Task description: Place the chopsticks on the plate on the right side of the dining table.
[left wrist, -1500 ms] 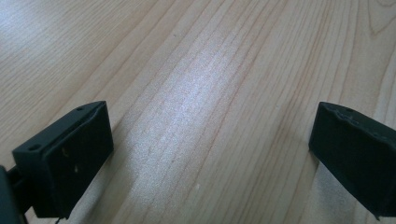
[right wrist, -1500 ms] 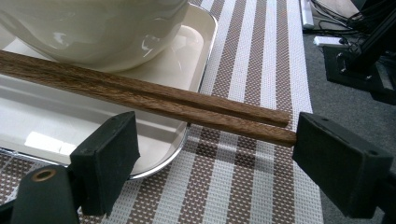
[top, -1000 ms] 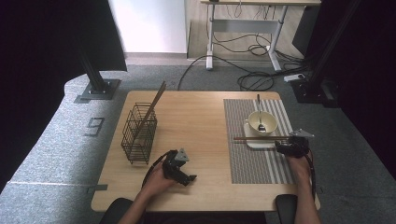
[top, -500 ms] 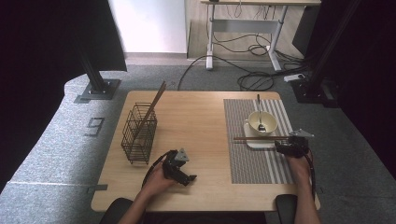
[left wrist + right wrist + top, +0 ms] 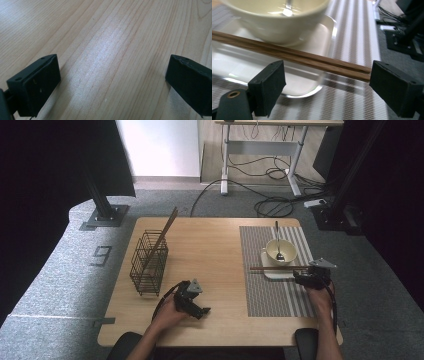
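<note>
- My right gripper [image 5: 306, 279] hovers at the near end of a pair of wooden chopsticks [image 5: 294, 55], jaws spread wide; they have just been opening a little further, and the sticks run across the gap between them, with no pad pressing.
- The chopsticks lie side by side across the white tray [image 5: 325, 37], which sits on the striped placemat [image 5: 270, 295] toward the table's 3 o'clock side.
- On the tray, just behind the sticks at 12 o'clock from my right gripper, stands a cream bowl [image 5: 281, 251] with a metal spoon [image 5: 278, 242] in it, the nearest thing crowding the sticks.
- My left gripper [image 5: 194, 304] rests low over bare wood of the table [image 5: 120, 50] at about 6 o'clock, jaws apart with nothing between them.
- A black wire basket [image 5: 149, 262] stands at the table's 9 o'clock, a long wooden stick [image 5: 164, 233] leaning out of it, well apart from both grippers.
</note>
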Demonstrator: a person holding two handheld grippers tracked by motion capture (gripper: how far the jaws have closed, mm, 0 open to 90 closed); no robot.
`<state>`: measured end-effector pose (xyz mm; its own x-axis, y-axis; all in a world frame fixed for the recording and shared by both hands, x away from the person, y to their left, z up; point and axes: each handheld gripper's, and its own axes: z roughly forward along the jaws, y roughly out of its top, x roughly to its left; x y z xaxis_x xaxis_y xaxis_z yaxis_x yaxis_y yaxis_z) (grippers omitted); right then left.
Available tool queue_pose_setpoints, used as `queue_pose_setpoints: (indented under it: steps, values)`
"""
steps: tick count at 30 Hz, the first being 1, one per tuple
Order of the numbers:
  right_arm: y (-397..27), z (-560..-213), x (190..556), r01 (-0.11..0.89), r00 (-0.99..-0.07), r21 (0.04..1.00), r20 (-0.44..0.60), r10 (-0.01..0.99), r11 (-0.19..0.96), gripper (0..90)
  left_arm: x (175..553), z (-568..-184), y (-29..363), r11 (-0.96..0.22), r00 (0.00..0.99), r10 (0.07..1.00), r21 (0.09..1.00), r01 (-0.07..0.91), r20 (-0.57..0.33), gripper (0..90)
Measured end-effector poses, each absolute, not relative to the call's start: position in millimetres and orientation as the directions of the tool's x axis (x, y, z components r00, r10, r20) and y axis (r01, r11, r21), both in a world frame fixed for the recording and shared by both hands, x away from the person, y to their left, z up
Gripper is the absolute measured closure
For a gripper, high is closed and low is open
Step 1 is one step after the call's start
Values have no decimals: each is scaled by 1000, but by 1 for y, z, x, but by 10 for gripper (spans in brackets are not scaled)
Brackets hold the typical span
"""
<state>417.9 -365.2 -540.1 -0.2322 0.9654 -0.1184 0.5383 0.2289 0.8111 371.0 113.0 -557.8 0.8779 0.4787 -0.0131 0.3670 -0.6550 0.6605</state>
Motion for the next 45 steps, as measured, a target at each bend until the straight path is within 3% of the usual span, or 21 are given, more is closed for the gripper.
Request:
queue_pose_setpoints:
  steps: [8,16,45]
  values:
    - [-320,-540,414,531,-411,787,-84,908,313,120,371,-558,113,-656,879,478,660,366,-12,0]
    - [-296,-550,417,524,-502,770,-67,862,365,120,371,-558,113,-656,878,478,660,366,-12,0]
    - [-293,-553,420,514,-522,759,-91,848,399,121,371,-558,113,-655,878,479,661,367,-13,0]
